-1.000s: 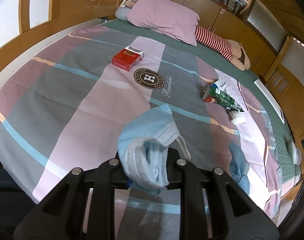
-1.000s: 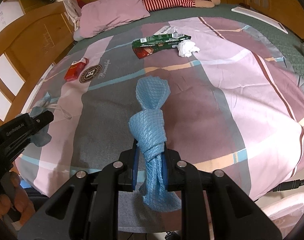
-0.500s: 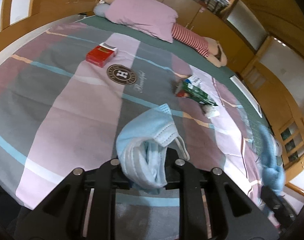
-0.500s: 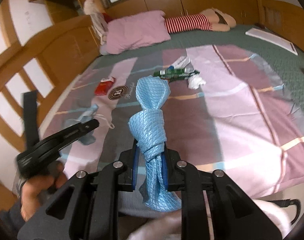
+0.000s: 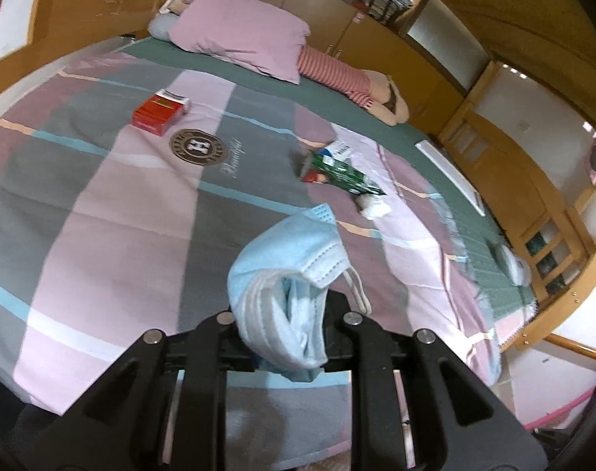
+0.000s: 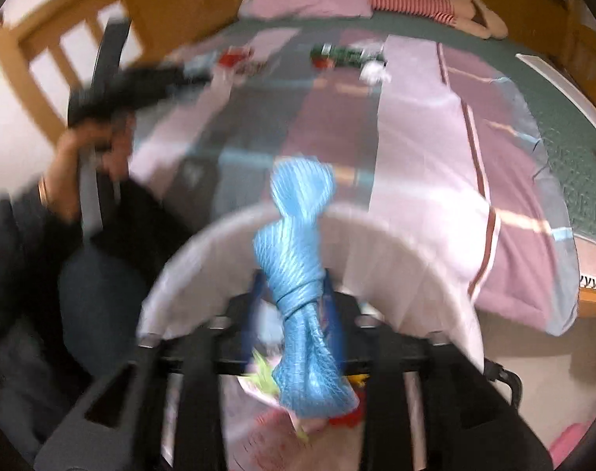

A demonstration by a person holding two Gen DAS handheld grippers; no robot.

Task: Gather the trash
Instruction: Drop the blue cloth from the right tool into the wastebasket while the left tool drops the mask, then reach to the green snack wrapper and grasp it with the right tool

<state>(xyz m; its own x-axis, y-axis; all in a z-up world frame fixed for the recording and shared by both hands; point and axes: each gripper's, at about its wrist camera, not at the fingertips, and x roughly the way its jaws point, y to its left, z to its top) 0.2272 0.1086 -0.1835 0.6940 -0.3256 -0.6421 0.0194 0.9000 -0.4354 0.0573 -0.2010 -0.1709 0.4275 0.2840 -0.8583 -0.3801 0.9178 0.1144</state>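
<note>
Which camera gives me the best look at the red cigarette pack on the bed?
The left wrist view: the red cigarette pack lies sharp and unblocked on the bedspread, near the round logo. In the right wrist view it is only a small red smear lost in motion blur.

Warm, yellowish indoor light throughout, bright enough for clear colour on the bedspread (image 5: 148, 212). Sharp in the left wrist view: crisp pleats on the face mask (image 5: 294, 274) pinched between the jaws, legible crest ahead of them, faint softening only toward the far corners. Bright glare from frosted panels well beyond the jaws, top edge. Soft, diffuse shadows, none hard. Strong fisheye bending, straight rails bowed, black vignette at every corner. Heavily motion-blurred in the right wrist view: smeared blue cloth (image 6: 298, 274) between the jaws, streaked white bin rim (image 6: 423, 251) just ahead, hand (image 6: 86, 149) and litter beyond reduced to smudges.
</note>
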